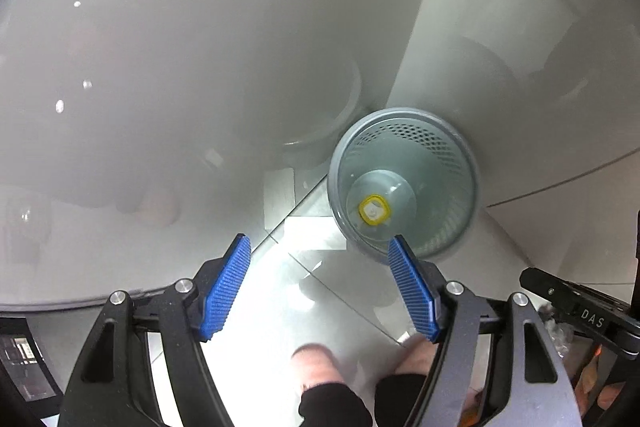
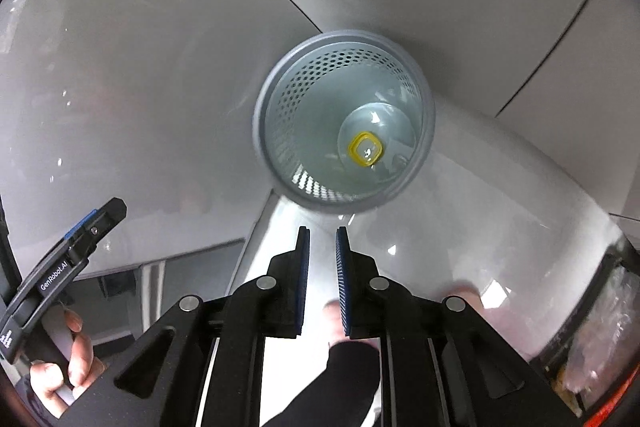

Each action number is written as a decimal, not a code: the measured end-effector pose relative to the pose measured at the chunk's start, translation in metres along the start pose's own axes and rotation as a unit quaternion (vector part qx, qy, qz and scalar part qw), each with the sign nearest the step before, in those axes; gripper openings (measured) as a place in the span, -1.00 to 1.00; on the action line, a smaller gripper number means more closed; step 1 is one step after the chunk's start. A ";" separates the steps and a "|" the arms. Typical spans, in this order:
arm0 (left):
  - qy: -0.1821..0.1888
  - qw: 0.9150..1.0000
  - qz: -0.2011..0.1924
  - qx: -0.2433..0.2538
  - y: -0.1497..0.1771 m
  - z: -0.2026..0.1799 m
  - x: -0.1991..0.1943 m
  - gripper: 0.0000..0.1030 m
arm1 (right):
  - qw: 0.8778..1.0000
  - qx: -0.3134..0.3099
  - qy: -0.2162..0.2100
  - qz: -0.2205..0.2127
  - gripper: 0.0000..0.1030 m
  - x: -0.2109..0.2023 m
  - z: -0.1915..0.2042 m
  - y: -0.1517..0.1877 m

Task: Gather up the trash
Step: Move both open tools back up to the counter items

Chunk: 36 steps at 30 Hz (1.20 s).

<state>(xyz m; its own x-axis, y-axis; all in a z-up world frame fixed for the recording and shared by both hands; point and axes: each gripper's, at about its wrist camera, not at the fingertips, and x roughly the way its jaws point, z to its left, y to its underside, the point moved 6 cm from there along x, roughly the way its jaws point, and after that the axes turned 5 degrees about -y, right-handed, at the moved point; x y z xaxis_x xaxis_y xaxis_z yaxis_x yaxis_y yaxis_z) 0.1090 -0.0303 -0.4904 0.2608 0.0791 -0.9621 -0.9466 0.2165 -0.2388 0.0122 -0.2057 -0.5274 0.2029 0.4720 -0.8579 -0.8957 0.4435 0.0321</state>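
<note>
The left gripper (image 1: 320,251) hung with its blue ribbed pads (image 1: 226,287) spread wide, nothing between them, just on the near side of the grey perforated waste bin (image 1: 404,183). The tip of one pad overlapped the bin's near rim in the left wrist view; whether it touched I could not tell.

The right gripper (image 2: 322,239) pointed down at the same bin (image 2: 344,119) from just short of its rim. Its jaws stood nearly together, with only a narrow slit of glossy floor showing between the pads (image 2: 342,267), and they held nothing.

Down at the bottom of the bin lay the trash: a clear plastic piece with a yellow squarish ring (image 2: 365,147) on it, resting a little off centre, toward the wall of the bin farthest from the left gripper. It showed from the left side too, the yellow ring (image 1: 374,211) sitting low in the mesh well. What exactly the clear piece was, I could not make out.

The bin stood on a pale shiny floor (image 1: 328,291), close against a white wall (image 1: 200,47) behind it.

On the near side of the bin, below both grippers, a person's feet (image 1: 316,359) and dark trouser cuffs were in view. Off to the left of the bin, a hand (image 2: 76,355) gripped the left gripper's handle.
</note>
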 end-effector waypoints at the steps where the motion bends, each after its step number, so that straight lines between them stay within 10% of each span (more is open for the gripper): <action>1: 0.001 1.000 -0.002 0.002 -0.001 -0.001 -0.016 0.36 | 1.000 -0.003 0.000 -0.001 -0.75 -0.011 0.006 0.000; 18: -0.001 0.992 -0.121 -0.046 -0.077 -0.010 -0.320 0.49 | 0.987 -0.116 -0.068 -0.086 -0.48 -0.298 0.131 -0.014; 36: -0.003 0.970 -0.231 -0.078 -0.222 0.088 -0.413 0.71 | 0.961 -0.169 -0.056 -0.211 -0.19 -0.397 0.274 -0.148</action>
<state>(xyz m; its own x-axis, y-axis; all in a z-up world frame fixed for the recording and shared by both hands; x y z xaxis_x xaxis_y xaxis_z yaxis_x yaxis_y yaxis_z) 0.2283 -0.0258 -0.0288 0.6638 0.0135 -0.7478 -0.7461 0.0808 -0.6609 0.1724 -0.2501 -0.0515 0.6011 0.3914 -0.6968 -0.7975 0.3501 -0.4913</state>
